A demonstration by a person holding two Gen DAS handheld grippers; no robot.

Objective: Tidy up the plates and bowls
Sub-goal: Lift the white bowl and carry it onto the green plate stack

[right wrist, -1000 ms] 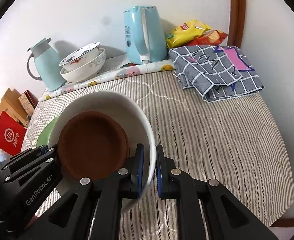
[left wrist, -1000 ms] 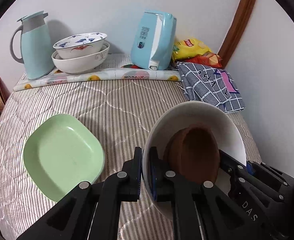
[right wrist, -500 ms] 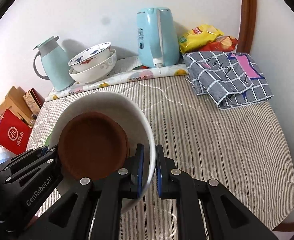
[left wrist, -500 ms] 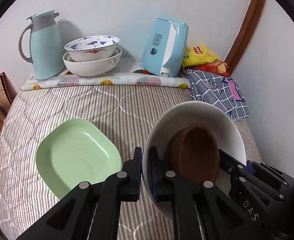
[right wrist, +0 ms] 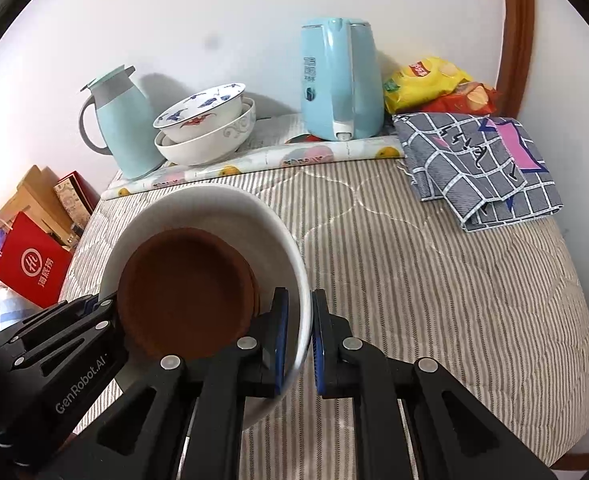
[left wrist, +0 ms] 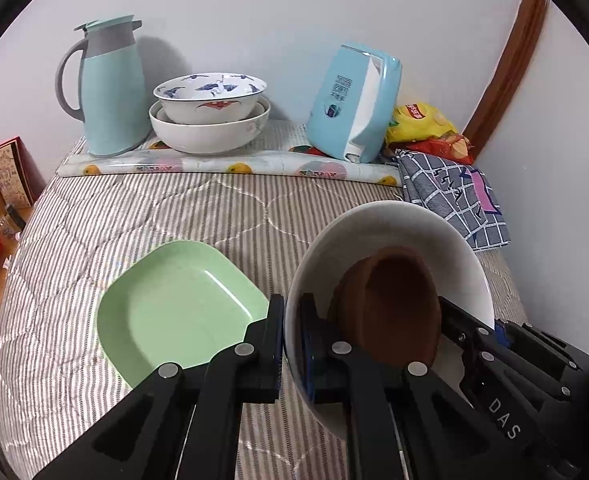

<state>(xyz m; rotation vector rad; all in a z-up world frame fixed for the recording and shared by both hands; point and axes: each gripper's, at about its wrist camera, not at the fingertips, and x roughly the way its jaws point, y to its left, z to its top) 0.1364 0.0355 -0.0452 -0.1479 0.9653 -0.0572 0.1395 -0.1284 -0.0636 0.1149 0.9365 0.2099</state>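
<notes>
Striped quilted bedding (left wrist: 154, 216) covers the surface, which runs back to a pale wall. Raised above it, a white bowl (left wrist: 378, 236) with brown dishes (left wrist: 394, 300) nested inside is carried by both claws. The left gripper (left wrist: 292, 344) is clamped tight on the rim at the bowl's nine o'clock, one pad inside and one outside; the right gripper (right wrist: 299, 340) pinches the opposite rim the same way. At nine o'clock from the bowl in the left view, a green square plate (left wrist: 174, 308) lies flat on the bedding. At eleven o'clock, well apart, two patterned bowls (left wrist: 210, 108) sit stacked between a teal thermos jug (left wrist: 110, 92) and a blue kettle (left wrist: 350, 108).
</notes>
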